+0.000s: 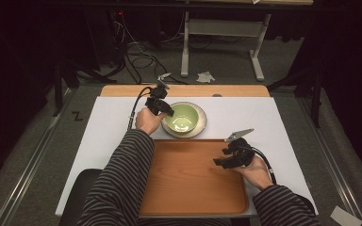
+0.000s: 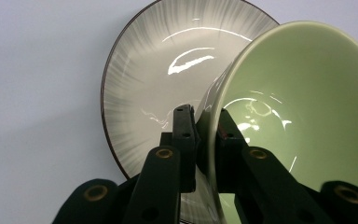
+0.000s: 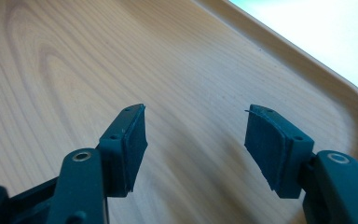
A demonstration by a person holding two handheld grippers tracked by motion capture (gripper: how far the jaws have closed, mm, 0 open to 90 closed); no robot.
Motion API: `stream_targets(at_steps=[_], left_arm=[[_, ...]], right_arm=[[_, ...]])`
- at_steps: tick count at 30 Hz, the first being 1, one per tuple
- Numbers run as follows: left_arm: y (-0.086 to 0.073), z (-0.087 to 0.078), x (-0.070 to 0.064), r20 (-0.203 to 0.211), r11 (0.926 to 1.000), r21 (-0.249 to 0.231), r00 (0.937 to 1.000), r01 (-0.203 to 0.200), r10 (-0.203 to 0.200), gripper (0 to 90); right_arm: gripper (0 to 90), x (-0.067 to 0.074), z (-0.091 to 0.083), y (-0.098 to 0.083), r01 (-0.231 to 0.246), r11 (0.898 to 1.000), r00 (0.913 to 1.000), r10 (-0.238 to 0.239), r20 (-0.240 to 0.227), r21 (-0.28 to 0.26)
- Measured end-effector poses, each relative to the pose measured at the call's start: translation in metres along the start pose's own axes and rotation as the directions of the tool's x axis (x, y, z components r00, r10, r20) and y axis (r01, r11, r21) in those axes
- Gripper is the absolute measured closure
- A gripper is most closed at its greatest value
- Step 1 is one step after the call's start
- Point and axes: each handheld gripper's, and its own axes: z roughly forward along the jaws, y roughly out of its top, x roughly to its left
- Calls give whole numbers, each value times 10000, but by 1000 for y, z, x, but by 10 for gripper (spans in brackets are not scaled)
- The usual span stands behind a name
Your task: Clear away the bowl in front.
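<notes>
We see a white table (image 1: pixel 108 127) with a wooden tray (image 1: pixel 188 179) nearest us. Beyond it, a green bowl (image 1: pixel 181 117) sits on a plate (image 2: pixel 140 74). The left gripper (image 2: pixel 204 122) pinches the bowl's rim; the right gripper (image 3: pixel 193 133) hangs spread over the tray.

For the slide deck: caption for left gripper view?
Left gripper clamps the green bowl's rim above a streaked plate.

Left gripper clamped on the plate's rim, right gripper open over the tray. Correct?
Not quite. The left gripper is clamped on the rim of the green bowl, one jaw inside and one outside, as the left gripper view shows; the plate lies under the bowl. The right gripper is open over the tray.
</notes>
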Motion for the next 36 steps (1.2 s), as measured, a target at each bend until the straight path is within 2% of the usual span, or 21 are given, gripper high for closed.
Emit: stream_targets(at_steps=[13, 15, 24, 36], left_arm=[[-3, -12, -7, 305, 9993, 104, 9989, -364, 361, 830], [-3, -14, -9, 393, 9992, 87, 9985, -382, 379, 831], [-7, -25, -17, 692, 9971, 182, 9950, -740, 726, 832], [-10, -34, -23, 982, 9954, 242, 9911, -926, 898, 832]], right_arm=[[401, 1, 0, 0, -123, 9999, 9999, 123, -9, 38], [400, 0, 0, 0, 66, 10000, 10000, -66, 12, 24], [401, 1, -1, 0, -59, 10000, 10000, 59, 5, 47], [401, 0, 0, 0, 3, 10000, 10000, -3, -2, 13]])
